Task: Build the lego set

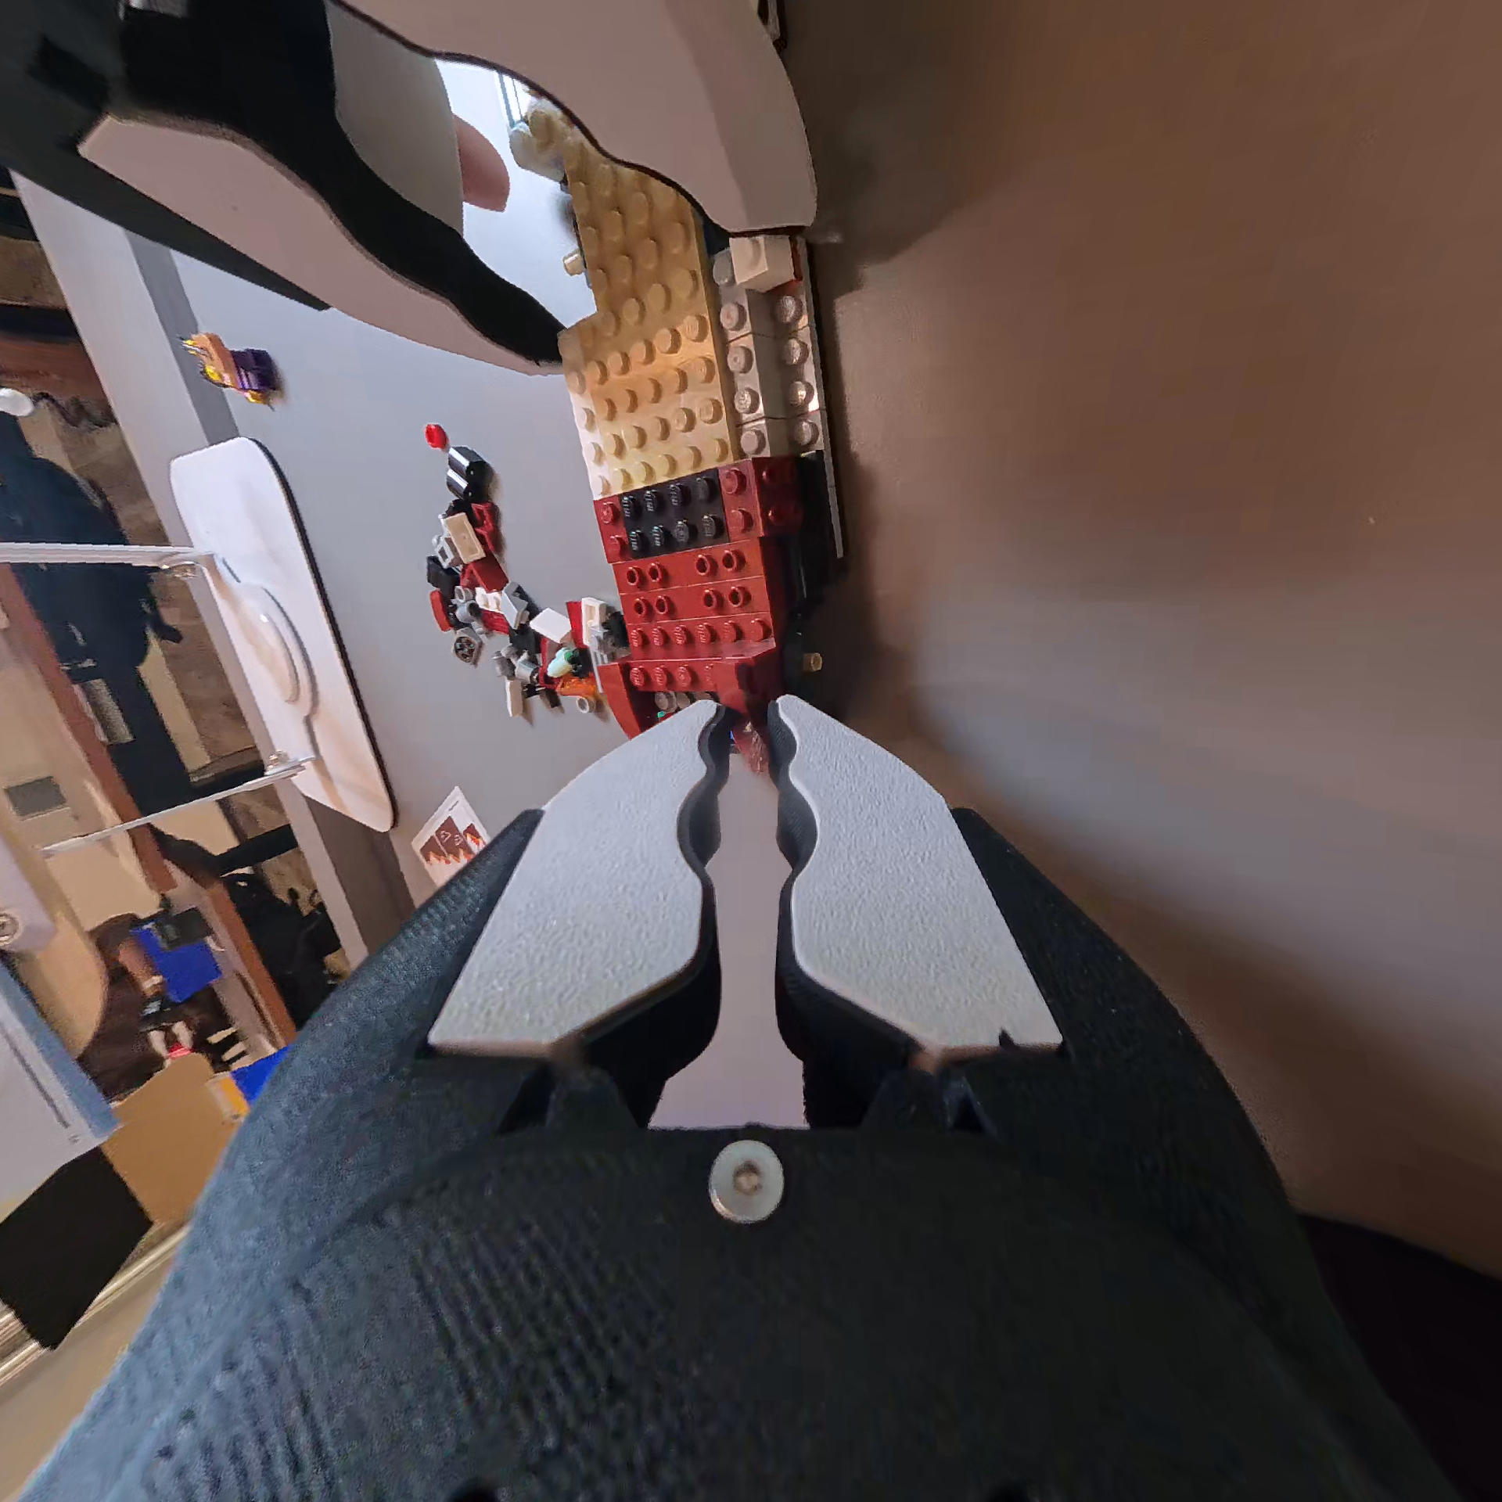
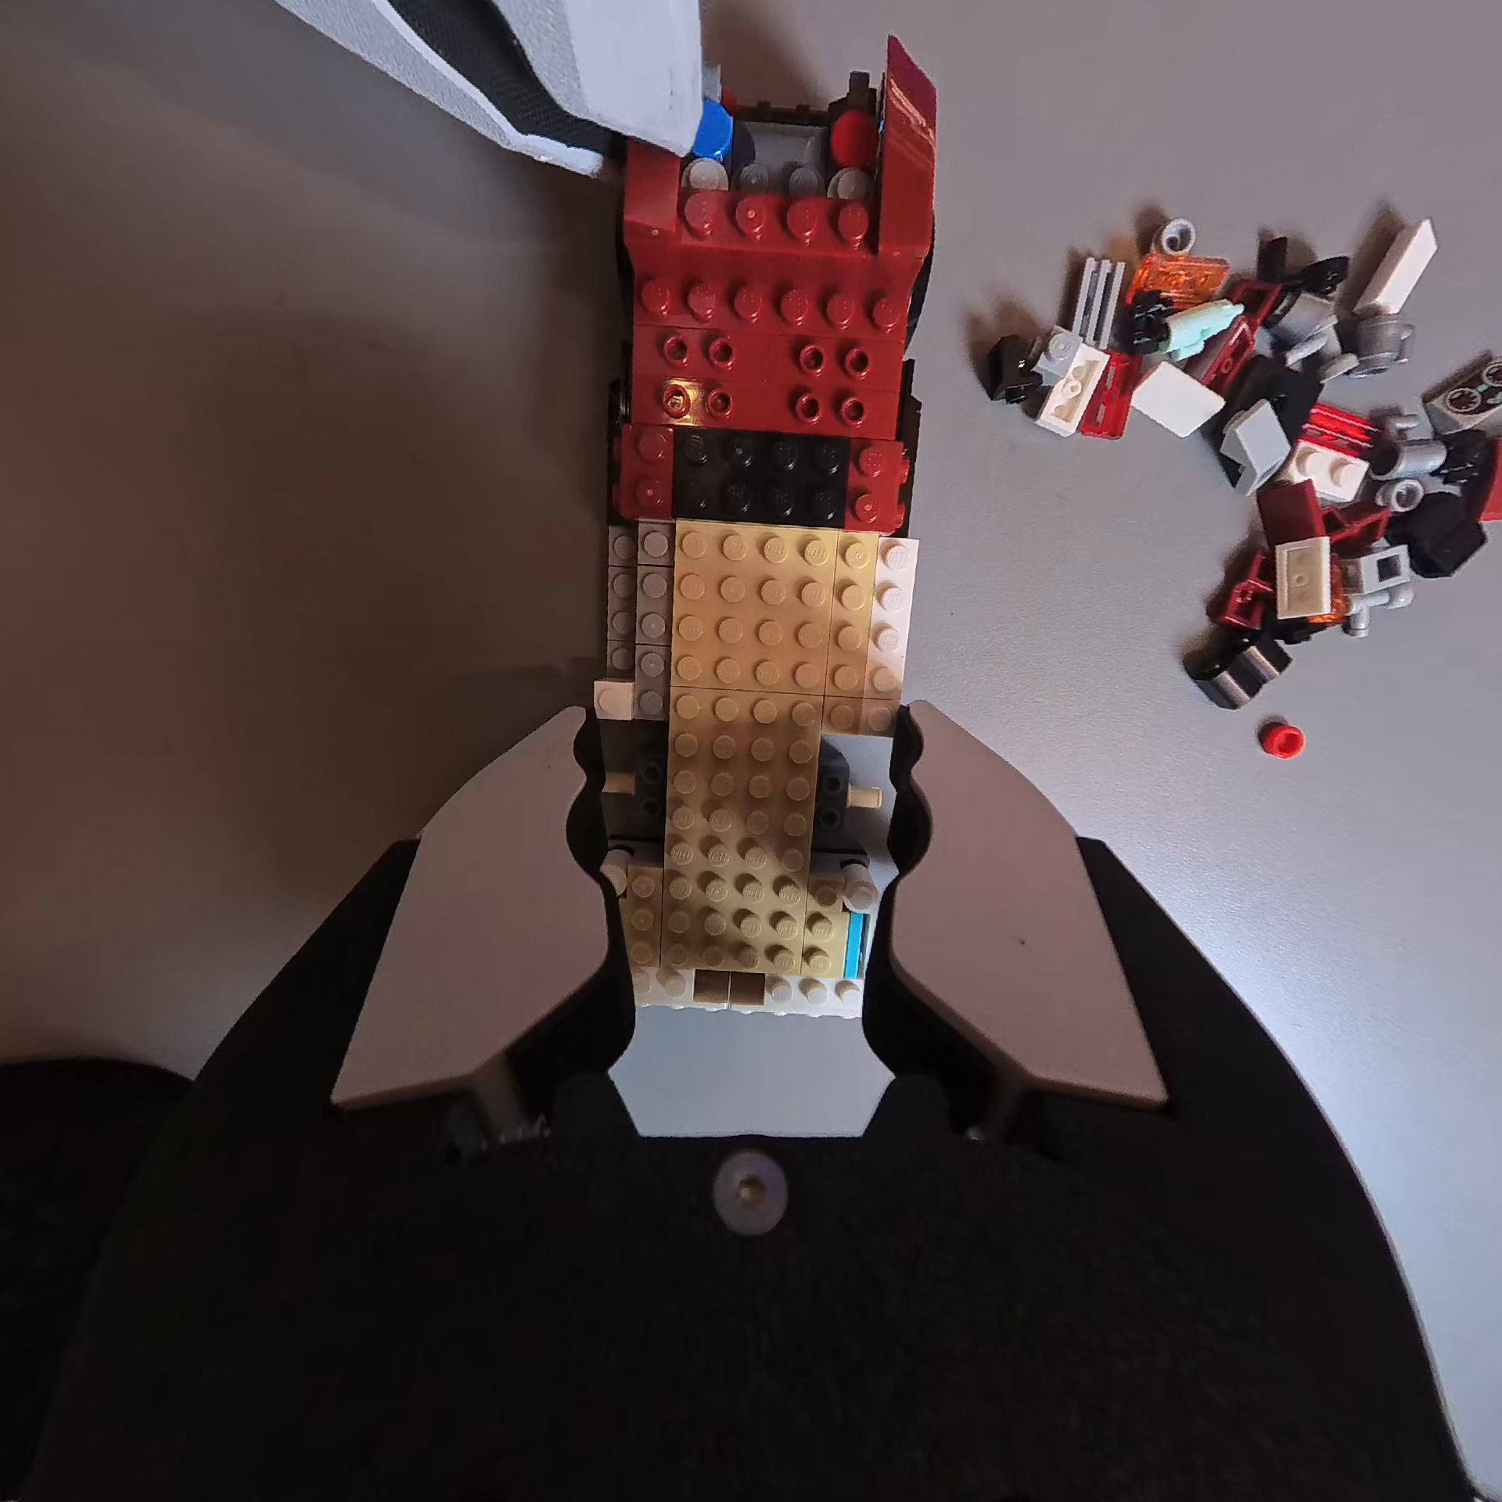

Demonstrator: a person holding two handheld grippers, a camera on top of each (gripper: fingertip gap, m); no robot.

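Note:
A long brick model lies on the grey table, with a tan studded end near me and a dark red end far off. My right gripper straddles the tan end, and its pads press against the model's sides. My left gripper is nearly closed on a dark red side piece at the model's dark red end. It also shows in the right wrist view, at the model's far left corner beside a blue round stud. A dark red panel stands upright on the opposite side.
A pile of small loose pieces lies right of the model, with a lone red round stud nearby. The left wrist view shows a purple and yellow piece, a white stand base and a sticker sheet. Across from one pair of fingers to the other is roughly 10 centimeters.

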